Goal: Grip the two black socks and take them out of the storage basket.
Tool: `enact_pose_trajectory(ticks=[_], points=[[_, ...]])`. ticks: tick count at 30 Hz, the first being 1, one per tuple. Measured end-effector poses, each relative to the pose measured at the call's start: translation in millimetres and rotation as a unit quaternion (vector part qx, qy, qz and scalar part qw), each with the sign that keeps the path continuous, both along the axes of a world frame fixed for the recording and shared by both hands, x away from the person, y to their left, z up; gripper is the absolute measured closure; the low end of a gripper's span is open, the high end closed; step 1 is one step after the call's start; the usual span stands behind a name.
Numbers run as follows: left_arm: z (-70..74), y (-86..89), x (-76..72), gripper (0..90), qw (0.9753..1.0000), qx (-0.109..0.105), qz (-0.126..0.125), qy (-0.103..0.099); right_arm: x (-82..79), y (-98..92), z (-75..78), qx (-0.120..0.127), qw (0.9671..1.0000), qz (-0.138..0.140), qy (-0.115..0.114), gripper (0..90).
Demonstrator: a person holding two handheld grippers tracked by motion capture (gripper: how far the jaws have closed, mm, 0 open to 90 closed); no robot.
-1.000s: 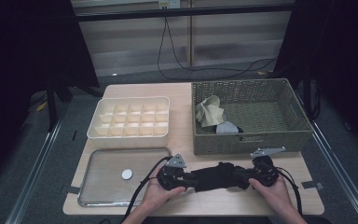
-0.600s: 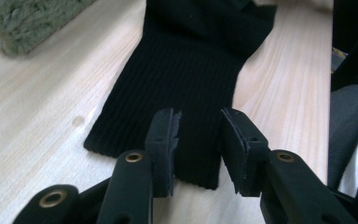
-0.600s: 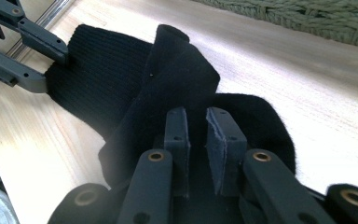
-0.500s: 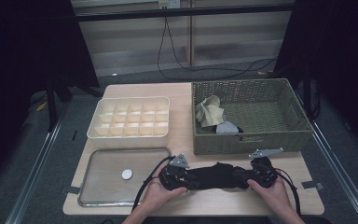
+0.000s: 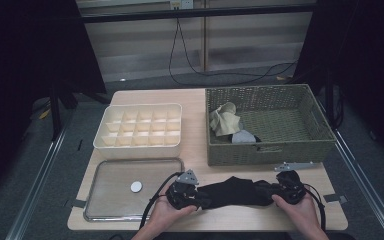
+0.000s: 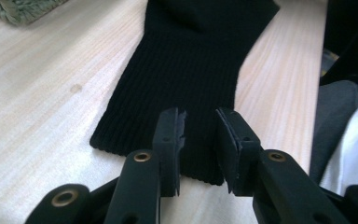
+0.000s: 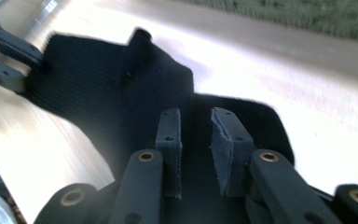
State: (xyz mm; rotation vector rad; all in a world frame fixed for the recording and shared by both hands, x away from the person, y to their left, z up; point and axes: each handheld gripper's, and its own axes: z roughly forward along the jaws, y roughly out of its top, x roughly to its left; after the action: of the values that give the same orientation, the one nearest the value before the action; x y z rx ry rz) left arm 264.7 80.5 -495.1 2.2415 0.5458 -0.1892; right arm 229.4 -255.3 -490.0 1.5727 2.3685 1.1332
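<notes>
**Black sock stretched flat between two claws at the counter's near edge**

High view: a black ribbed knit sock (image 5: 235,192) lies lengthwise along the near edge of the pale wooden counter (image 5: 200,125), in front of the olive woven rectangular basket (image 5: 270,150). The left claw (image 5: 192,198) sits at the sock's left end and the right claw (image 5: 276,191) at its right end, each held in a hand. Inside the basket lie a crumpled beige cloth (image 5: 225,119) and a grey piece just beside it. To the left stand a cream plastic tray of small square compartments (image 5: 139,126) and, nearer, a shallow metal tray (image 5: 100,210) holding a small white disc (image 5: 136,186).

Left gripper view: the left claw (image 6: 199,135) is parted, its jaws straddling the sock's ribbed cuff edge (image 6: 186,84) with a gap between them; the cloth lies flat on the counter, not pinched.

Right gripper view: the right claw (image 7: 196,135) is likewise released, jaws apart over the sock's dark fabric (image 7: 121,79), which spreads away across the counter toward the other claw's jaws at the upper left.
</notes>
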Motion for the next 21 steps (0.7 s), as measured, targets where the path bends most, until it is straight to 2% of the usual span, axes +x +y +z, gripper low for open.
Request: enact_pose_trajectory(ticks=[1, 2, 5, 7, 8, 10, 13, 14, 15, 16, 19, 21], points=[[0.1, 1.5, 0.3, 69.6, 1.0000, -0.007, 0.002, -0.002, -0.2, -0.4, 2.0, 0.006, 1.0000, 0.002, -0.007, 73.1], [2.1, 3.7, 1.0, 68.8, 1.0000, -0.003, 0.002, -0.004, -0.4, -1.2, 4.5, 0.008, 0.9998, 0.003, -0.017, 72.8], [9.3, 13.7, 2.8, 66.8, 0.9996, -0.026, 0.011, -0.001, -1.7, -3.3, 11.9, 0.028, 0.9991, 0.003, -0.032, 73.0], [14.0, 23.1, 3.9, 66.1, 0.9992, -0.032, 0.023, -0.006, -3.2, 0.1, 15.1, 0.017, 0.9991, 0.004, -0.038, 72.3], [15.2, 27.8, 5.0, 65.9, 0.9989, -0.033, 0.030, -0.010, -3.8, 1.8, 16.4, 0.022, 0.9989, 0.006, -0.040, 72.0], [17.0, 39.2, 9.2, 65.5, 0.9986, -0.033, 0.038, -0.012, -4.1, 7.8, 18.8, 0.040, 0.9984, 0.016, -0.038, 70.8], [19.1, 54.3, 15.0, 65.5, 0.9974, -0.038, 0.059, -0.013, -3.1, 23.8, 21.6, 0.051, 0.9973, 0.042, -0.032, 67.0], [20.0, 58.6, 16.8, 65.5, 0.9970, -0.040, 0.064, -0.016, -1.9, 29.4, 22.2, 0.050, 0.9968, 0.054, -0.032, 65.9], [20.0, 58.6, 16.8, 65.5, 0.9970, -0.040, 0.064, -0.016, -1.9, 29.4, 22.2, 0.050, 0.9968, 0.054, -0.032, 65.9], [21.6, 64.1, 18.8, 65.5, 0.9962, -0.046, 0.071, -0.018, 2.8, 44.0, 23.1, 0.054, 0.9955, 0.073, -0.028, 63.5], [22.8, 72.0, 21.6, 64.7, 0.9951, -0.050, 0.083, -0.019, 8.5, 58.3, 23.7, 0.045, 0.9947, 0.089, -0.023, 58.0], [22.2, 74.0, 22.7, 63.9, 0.9944, -0.054, 0.090, -0.017, 13.5, 68.9, 25.6, 0.050, 0.9941, 0.094, -0.020, 56.6]])
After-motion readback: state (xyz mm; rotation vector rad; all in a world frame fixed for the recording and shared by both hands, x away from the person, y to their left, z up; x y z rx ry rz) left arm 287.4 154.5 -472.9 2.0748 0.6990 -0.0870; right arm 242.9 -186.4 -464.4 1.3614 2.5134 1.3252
